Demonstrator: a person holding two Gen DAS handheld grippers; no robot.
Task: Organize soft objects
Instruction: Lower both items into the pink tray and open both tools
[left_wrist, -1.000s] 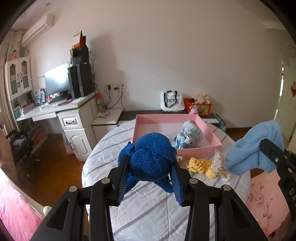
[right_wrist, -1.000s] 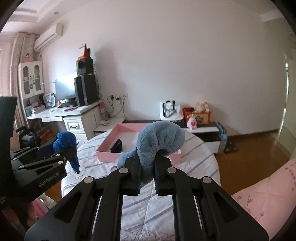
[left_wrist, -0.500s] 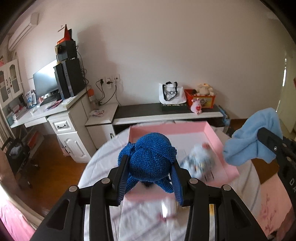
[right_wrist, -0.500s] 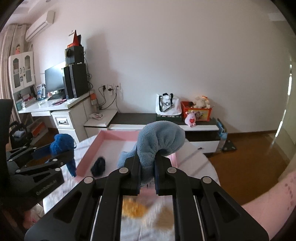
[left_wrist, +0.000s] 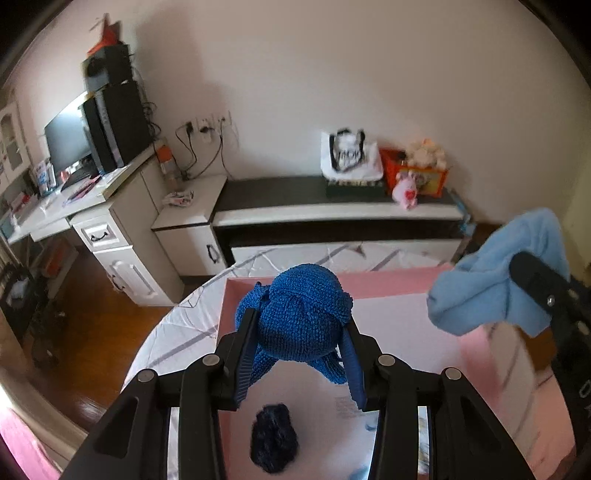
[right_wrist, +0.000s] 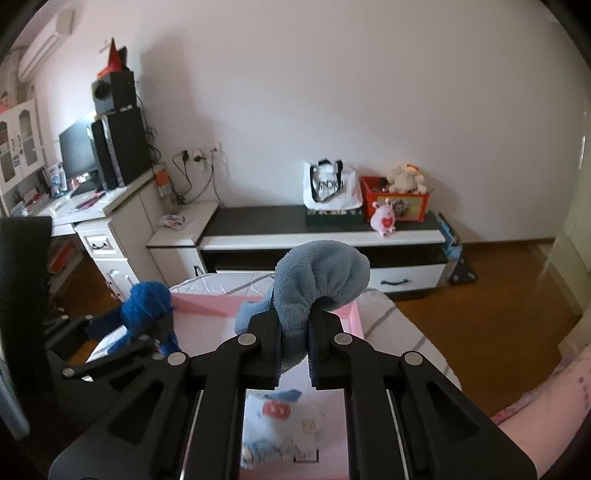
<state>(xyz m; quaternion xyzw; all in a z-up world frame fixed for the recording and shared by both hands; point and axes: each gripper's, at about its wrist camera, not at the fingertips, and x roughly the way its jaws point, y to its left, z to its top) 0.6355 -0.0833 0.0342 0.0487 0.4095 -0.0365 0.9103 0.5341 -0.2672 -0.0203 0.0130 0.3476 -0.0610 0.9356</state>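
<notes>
Both hand-held grippers moved over the pink tray (left_wrist: 388, 284), left (left_wrist: 301, 363) pinching knitted blue toy (left_wrist: 303, 317), right (right_wrist: 293, 349) pinching fleecy cloth (right_wrist: 321, 277).

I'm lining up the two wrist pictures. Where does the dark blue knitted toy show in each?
Left wrist: the dark blue knitted toy sits centre frame, clamped in the left gripper.
Right wrist: it shows at lower left.
Shared landmark: the white tote bag on the low cabinet.

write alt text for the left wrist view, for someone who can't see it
The left gripper clamps a dark blue knitted item above a pink tray on a striped cloth. At right, the right gripper holds a light blue fleece item.
</notes>
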